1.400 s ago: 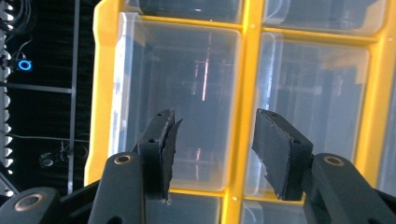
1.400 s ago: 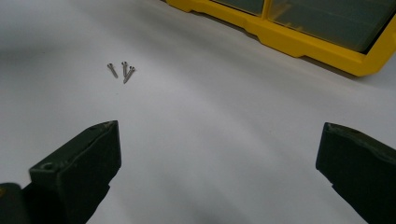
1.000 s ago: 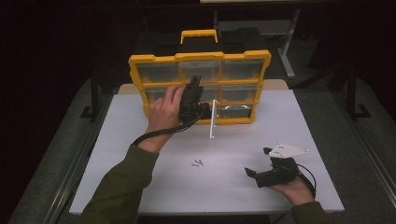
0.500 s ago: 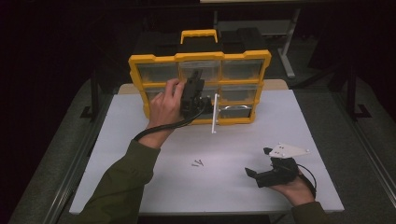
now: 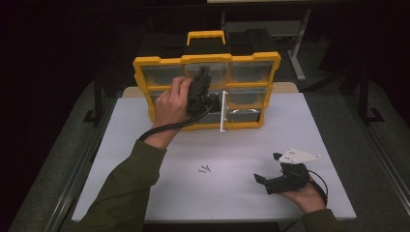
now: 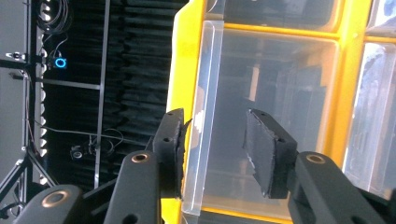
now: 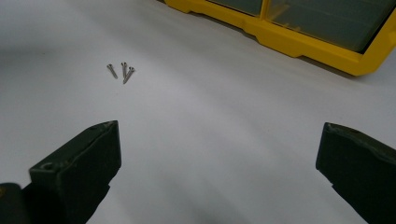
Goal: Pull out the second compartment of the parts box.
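A yellow organizer case (image 5: 208, 59) with clear drawers stands upright at the back of the white table (image 5: 145, 145). One clear drawer (image 5: 222, 112) sticks out of its middle. My left gripper (image 5: 200, 89) is held against the case front. In the left gripper view its jaws (image 6: 214, 140) straddle the drawer's clear edge (image 6: 205, 93) beside the yellow frame (image 6: 187, 70). They have just been closing. One pad (image 6: 175, 154) lies at the edge, while the other pad (image 6: 264, 158) stands a little off it. My right gripper (image 5: 268, 167) rests open at the front right, nothing between its jaws (image 7: 219, 135).
Three small screws (image 5: 205, 169) lie together near the table's middle, ahead and left of the right gripper (image 7: 120, 71). The case's yellow lower frame (image 7: 299, 42) crosses the far side of the right gripper view. Dark floor and stands surround the table.
The left hand has crept slightly upward along the case front, and the protruding drawer edge has shifted a little with it. The right hand has stayed put.
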Action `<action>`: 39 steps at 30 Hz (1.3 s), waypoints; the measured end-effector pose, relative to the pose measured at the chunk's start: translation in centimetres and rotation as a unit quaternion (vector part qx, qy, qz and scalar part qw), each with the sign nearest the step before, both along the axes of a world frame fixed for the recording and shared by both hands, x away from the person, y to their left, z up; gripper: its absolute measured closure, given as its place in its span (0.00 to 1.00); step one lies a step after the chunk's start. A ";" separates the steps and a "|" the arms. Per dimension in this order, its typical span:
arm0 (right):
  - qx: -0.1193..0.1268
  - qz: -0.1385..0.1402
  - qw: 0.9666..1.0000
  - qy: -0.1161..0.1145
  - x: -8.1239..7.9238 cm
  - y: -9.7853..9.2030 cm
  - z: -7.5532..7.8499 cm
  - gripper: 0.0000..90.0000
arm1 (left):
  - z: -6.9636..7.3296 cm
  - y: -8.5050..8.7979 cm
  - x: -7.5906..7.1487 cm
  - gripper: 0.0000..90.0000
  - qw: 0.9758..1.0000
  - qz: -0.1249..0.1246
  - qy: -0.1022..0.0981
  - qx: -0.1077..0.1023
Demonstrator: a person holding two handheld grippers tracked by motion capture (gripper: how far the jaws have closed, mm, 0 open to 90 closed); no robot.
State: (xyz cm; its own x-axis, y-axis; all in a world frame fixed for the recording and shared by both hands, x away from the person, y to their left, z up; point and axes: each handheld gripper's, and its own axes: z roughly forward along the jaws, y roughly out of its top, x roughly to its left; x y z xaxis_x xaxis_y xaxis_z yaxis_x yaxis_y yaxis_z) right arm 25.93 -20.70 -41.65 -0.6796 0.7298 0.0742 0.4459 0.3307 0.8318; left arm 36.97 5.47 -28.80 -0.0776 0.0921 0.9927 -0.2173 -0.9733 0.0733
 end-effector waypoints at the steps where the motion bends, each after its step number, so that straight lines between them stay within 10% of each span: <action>1: 0.000 0.000 1.000 0.000 0.0 0.0 0.0 0.00 | 0.0 0.0 0.0 0.67 1.000 0.000 -0.001 0.001; 39: 0.001 -0.001 1.000 -0.003 0.0 -0.1 0.1 0.00 | 0.9 -0.3 1.1 0.81 1.000 0.016 0.006 0.013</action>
